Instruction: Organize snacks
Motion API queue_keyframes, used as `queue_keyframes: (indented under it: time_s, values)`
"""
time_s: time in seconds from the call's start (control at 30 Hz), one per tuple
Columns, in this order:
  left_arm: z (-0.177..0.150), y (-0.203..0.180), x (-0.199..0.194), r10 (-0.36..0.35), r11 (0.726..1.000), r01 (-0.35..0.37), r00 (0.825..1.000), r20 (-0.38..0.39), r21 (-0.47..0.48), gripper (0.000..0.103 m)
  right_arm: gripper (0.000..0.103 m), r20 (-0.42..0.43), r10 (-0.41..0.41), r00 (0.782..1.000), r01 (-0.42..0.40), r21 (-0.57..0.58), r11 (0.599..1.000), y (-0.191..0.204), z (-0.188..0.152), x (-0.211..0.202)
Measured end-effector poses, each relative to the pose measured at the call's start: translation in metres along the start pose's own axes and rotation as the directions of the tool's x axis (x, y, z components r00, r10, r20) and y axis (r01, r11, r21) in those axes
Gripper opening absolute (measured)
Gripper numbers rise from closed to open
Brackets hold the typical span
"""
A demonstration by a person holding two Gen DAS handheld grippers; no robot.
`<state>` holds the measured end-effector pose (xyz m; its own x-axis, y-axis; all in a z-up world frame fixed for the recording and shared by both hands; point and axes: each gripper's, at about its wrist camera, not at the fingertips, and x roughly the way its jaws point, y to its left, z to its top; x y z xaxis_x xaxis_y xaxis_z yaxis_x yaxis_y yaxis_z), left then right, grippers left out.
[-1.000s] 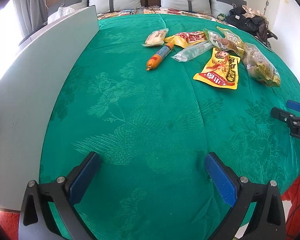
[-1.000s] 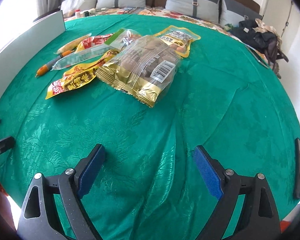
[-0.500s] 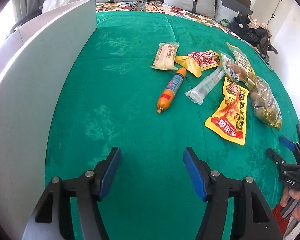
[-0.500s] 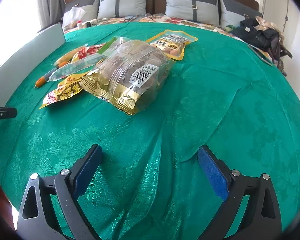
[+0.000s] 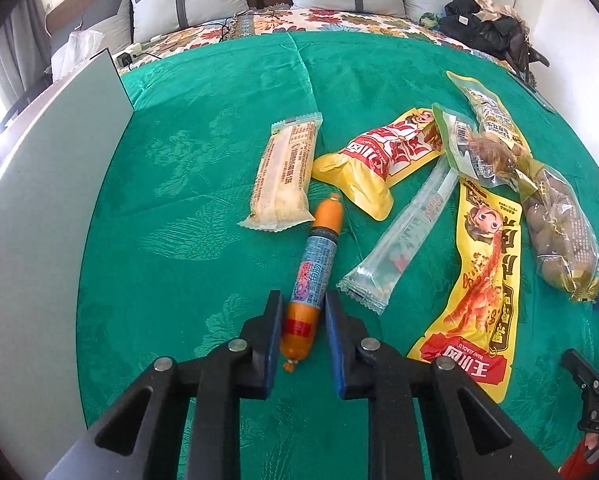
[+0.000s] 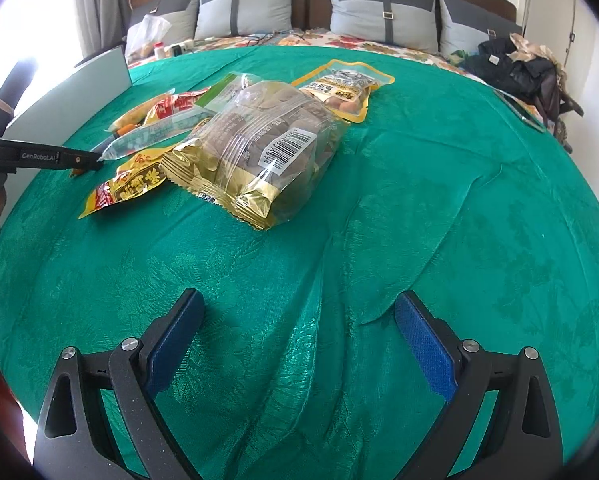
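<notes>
On the bed: one orange sausage stick; one pale wafer bar; two yellow cartoon-print pouches; one clear long sachet; one green-topped packet; one gold-edged bag; one yellow-rimmed egg pouch. Eight snacks.

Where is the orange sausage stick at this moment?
In the left wrist view, the sausage stick lies on the green cloth, its near end between the left gripper fingers, just below the pale wafer pack.
</notes>
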<state>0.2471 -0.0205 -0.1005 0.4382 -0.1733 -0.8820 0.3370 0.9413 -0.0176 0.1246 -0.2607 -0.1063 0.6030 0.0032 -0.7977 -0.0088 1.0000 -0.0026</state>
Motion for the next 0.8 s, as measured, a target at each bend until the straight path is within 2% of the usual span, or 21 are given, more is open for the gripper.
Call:
queue_keyframes:
  time_s: [0.17, 0.4, 0.53, 0.6, 0.67, 0.73, 0.8]
  values:
    - [-0.019, 0.005, -0.011, -0.009, 0.999, 0.009, 1.000, 0.000, -0.040, 0.015, 0.098, 0.000, 0.001, 1.000, -0.001, 0.000, 1.000, 0.000, 0.000, 0.000]
    - [-0.085, 0.018, -0.048, -0.030, 0.988, 0.024, 0.999, -0.041, -0.149, 0.015, 0.098, 0.000, 0.001, 1.000, -0.001, 0.000, 1.000, -0.001, 0.000, 0.000]
    - [-0.115, 0.017, -0.063, 0.012, 0.983, -0.015, 1.000, -0.015, -0.181, 0.018, 0.098, 0.002, 0.000, 1.000, 0.000, 0.000, 1.000, -0.001, 0.000, -0.001]
    - [-0.120, 0.021, -0.064, 0.001, 0.979, 0.003, 1.000, 0.016, -0.203, 0.026, 0.098, 0.003, -0.002, 1.000, 0.002, 0.001, 1.000, 0.000, 0.000, -0.002]
    - [-0.119, 0.024, -0.063, -0.014, 0.976, 0.021, 0.999, 0.032, -0.218, 0.052, 0.098, 0.005, -0.003, 1.000, 0.003, 0.002, 1.000, 0.000, 0.001, -0.003]
    - [-0.117, 0.025, -0.060, 0.020, 0.977, -0.012, 0.999, 0.035, -0.213, 0.068, 0.098, 0.006, -0.004, 1.000, 0.004, 0.003, 1.000, 0.000, 0.001, -0.003]
    - [-0.116, 0.026, -0.057, 0.053, 0.978, -0.042, 0.997, 0.052, -0.204, 0.070, 0.098, 0.007, -0.004, 1.000, 0.004, 0.004, 1.000, 0.001, 0.001, -0.003]
